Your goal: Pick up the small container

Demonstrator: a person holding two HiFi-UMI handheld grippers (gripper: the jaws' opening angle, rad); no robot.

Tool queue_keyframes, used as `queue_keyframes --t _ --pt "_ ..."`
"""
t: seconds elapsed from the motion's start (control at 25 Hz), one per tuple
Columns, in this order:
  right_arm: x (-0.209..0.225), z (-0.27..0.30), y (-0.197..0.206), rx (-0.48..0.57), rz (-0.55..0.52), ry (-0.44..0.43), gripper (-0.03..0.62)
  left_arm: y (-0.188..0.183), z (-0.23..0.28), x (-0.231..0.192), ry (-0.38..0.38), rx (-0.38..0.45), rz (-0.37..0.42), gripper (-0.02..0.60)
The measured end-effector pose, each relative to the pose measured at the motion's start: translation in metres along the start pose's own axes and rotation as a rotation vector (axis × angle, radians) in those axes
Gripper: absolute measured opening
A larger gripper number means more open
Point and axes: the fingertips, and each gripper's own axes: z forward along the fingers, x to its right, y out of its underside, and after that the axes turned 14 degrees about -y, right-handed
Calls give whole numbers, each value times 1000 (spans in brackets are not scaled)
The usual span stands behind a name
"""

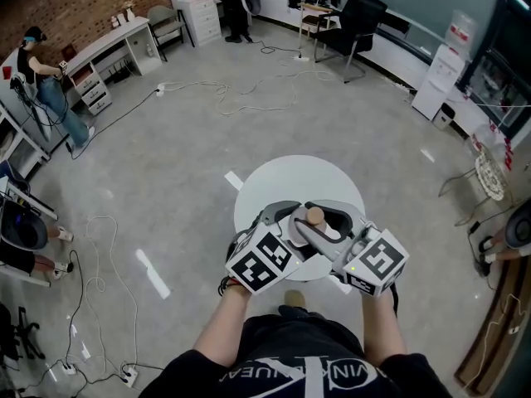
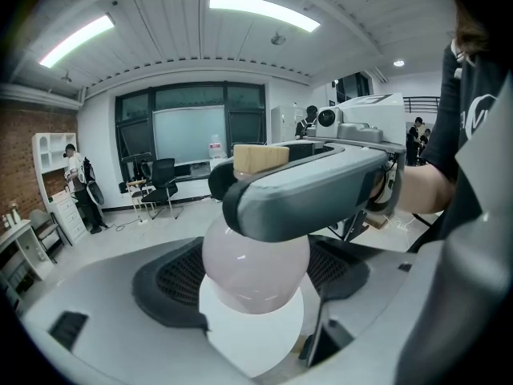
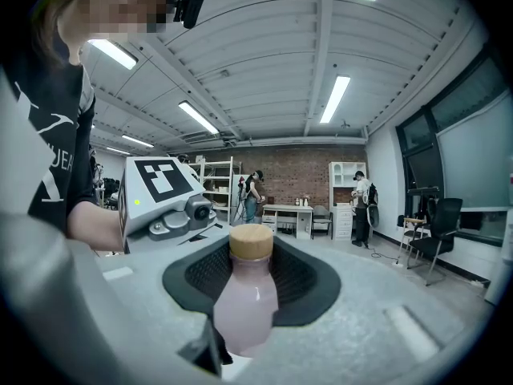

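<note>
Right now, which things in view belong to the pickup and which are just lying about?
In the job: small container, left gripper and right gripper closed on it, round white table beneath.
Just lying about: floor cables, black chair, white desk, white cabinet.

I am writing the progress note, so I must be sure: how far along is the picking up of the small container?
Done: the small container is off the round white table, which shows well below it. In hand: the fingers of the left gripper and of the right gripper both press on it. Left: apparently nothing of the pick-up itself.
</note>
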Motion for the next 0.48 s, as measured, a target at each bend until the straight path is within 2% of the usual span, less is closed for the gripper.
queue_keyframes --t 0.48 --pt "3 -10 0 -5 -12 -11 137 -7 7 5 -10 3 -11 354"
